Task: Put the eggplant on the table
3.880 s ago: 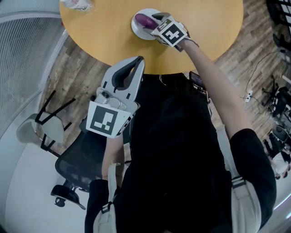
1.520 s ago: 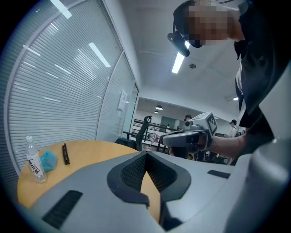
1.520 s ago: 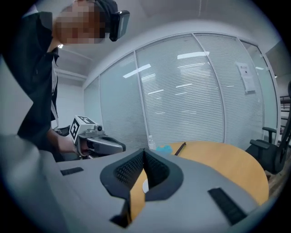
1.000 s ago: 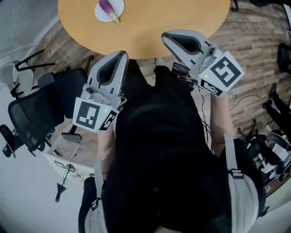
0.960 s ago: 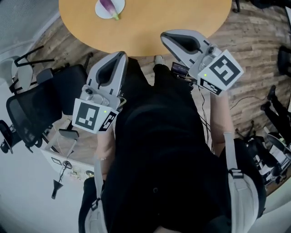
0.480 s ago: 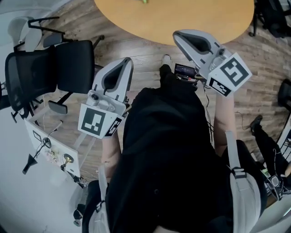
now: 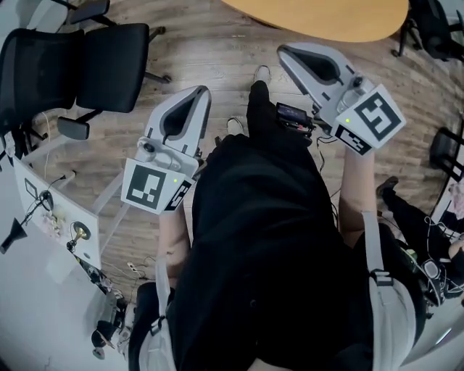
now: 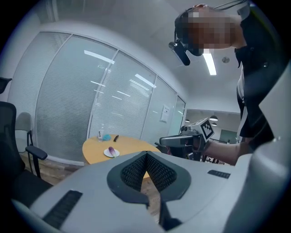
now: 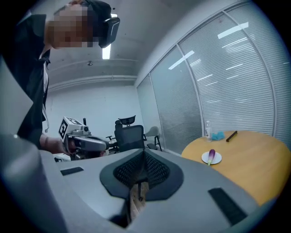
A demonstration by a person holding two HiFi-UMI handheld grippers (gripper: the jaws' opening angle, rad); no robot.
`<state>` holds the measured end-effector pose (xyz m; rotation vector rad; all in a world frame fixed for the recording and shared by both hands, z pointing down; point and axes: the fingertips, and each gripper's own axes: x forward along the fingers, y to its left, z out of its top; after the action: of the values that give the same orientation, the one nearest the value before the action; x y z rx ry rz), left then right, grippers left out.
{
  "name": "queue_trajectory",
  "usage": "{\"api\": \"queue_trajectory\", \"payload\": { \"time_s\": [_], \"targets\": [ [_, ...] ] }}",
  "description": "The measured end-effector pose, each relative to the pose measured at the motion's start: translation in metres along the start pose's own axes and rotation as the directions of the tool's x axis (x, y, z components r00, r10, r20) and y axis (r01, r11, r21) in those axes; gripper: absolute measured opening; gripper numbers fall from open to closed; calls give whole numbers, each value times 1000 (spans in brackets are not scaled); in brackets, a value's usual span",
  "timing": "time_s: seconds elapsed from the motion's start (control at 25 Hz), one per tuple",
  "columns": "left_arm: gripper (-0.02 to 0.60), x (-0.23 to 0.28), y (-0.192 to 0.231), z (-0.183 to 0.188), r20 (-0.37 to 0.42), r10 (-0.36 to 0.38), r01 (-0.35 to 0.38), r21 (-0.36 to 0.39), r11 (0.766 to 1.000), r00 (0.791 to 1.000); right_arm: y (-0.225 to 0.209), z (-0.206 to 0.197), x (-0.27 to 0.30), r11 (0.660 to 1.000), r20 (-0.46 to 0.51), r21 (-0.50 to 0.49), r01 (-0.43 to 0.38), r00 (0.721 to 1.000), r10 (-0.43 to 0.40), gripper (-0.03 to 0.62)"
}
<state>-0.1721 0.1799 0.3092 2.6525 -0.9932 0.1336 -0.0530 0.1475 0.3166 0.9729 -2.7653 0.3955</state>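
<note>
1. Lying on a small white plate (image 9: 218, 159), the eggplant (image 9: 211, 154) sits on the round wooden table (image 9: 257, 157). Its purple end is farther from the right gripper's camera and its green stem nearer.
2. The right gripper (image 9: 144, 152) is clenched, its ribbed pads pressed together at the tips with no object in them. In its own view the eggplant lies well apart from it, ahead and off to the right of the jaws.
3. The left gripper (image 8: 146, 154) is likewise clenched pad to pad and holds nothing. In its view the eggplant (image 8: 111, 150) is small and distant on the plate (image 8: 112, 154), ahead and to the left of the jaw tips, on the table (image 8: 129, 146).
4. Behind the plate stand a clear bottle (image 9: 208, 129) and a blue object (image 9: 219, 135), with a dark stick-like object (image 9: 232, 135) lying beside them; what the stick is cannot be told.
5. From the head view, the left gripper (image 7: 199, 93) and right gripper (image 7: 284, 50) are held level in front of the person (image 7: 275, 239), side by side and apart. Only an edge of the table (image 7: 326, 16) shows beyond them, across a stretch of wooden floor (image 7: 210, 51).
6. A black office chair (image 7: 80, 58) stands on the floor to the left of the left gripper.
</note>
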Motion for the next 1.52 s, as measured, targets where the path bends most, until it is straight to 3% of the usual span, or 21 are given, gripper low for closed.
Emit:
{"api": "queue_trajectory", "payload": {
  "time_s": [0.2, 0.44, 1.0, 1.52],
  "targets": [
    [11, -47, -31, -26, 6, -57, 58, -15, 998, 998, 70, -16, -30, 999, -7, -24, 24, 1000, -24, 18],
    [11, -79, -76, -35, -7, -177, 177, 7, 984, 984, 119, -32, -77, 992, 0, 22, 121, 993, -121, 18],
    [11, -77, -116, -30, 27, -264, 263, 27, 964, 964, 133, -32, -141, 967, 62, 7, 254, 965, -254, 17],
    [11, -81, -128, -36, 20, -270, 269, 44, 962, 963, 141, -39, -147, 970, 75, 5, 243, 967, -242, 17]
  ]
}}
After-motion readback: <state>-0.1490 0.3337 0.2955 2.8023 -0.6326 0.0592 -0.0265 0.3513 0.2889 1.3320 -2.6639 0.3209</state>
